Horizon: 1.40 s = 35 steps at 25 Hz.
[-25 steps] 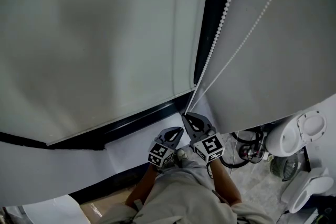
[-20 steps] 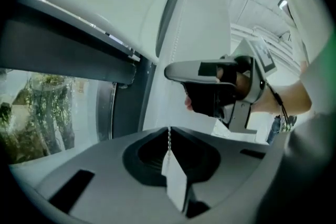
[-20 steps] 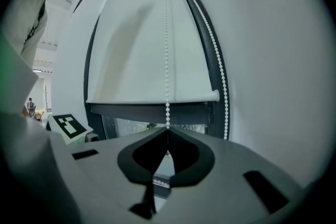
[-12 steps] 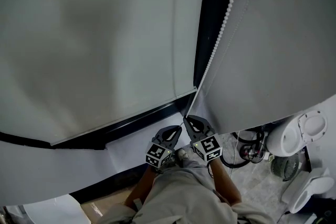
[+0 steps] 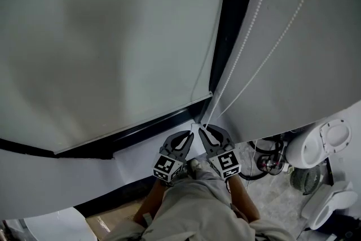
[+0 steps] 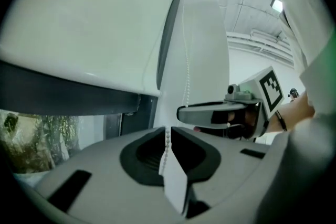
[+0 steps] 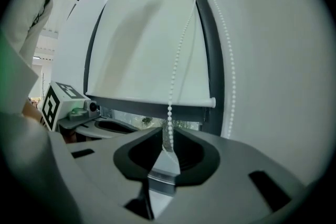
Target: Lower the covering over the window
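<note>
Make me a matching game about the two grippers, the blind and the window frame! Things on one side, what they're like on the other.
Things:
1 left gripper
2 right gripper
3 roller blind
4 window frame

What they're like:
A black
B jaws apart, bead chain between them
C white, partly down
D shut on the bead chain

Pairs: 1-D, 2-B, 3-C, 4-A.
The right gripper's jaws have just been opening.
</note>
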Each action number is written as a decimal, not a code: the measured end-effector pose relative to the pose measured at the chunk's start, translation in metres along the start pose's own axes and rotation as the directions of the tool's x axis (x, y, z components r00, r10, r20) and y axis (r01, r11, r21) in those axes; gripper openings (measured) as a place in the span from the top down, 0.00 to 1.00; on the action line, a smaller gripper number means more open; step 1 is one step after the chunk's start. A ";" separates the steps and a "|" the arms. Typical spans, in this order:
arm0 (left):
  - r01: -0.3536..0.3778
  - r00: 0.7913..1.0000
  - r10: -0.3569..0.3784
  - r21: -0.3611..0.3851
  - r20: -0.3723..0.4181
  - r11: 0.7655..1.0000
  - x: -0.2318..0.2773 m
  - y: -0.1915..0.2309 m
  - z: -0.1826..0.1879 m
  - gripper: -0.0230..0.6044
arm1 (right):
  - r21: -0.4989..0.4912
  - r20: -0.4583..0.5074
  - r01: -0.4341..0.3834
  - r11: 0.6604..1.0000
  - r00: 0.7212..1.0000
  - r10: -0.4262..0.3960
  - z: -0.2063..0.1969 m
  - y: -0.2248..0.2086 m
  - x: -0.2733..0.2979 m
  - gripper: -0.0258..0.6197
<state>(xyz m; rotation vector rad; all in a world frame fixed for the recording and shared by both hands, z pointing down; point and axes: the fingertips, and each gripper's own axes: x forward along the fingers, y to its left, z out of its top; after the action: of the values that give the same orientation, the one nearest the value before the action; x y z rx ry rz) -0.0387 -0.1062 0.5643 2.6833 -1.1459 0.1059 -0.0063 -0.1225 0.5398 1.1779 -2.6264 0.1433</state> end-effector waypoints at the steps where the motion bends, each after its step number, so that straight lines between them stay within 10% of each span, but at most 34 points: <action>1: -0.004 1.000 0.004 0.003 0.011 1.000 -0.002 0.000 0.006 0.92 | 0.000 0.009 0.004 1.000 1.000 -0.004 0.004 0.000 -0.003 0.86; 35: -0.032 0.991 0.020 0.088 0.130 0.996 -0.051 0.004 0.064 0.81 | -0.130 0.087 0.098 0.987 0.992 -0.087 0.048 0.024 -0.032 0.90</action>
<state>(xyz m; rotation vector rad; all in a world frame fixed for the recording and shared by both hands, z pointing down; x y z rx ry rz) -0.0783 -0.0879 0.4954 2.7905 -1.2419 -0.0117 -0.0131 -0.0927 0.4852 1.2814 -2.5963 -0.0990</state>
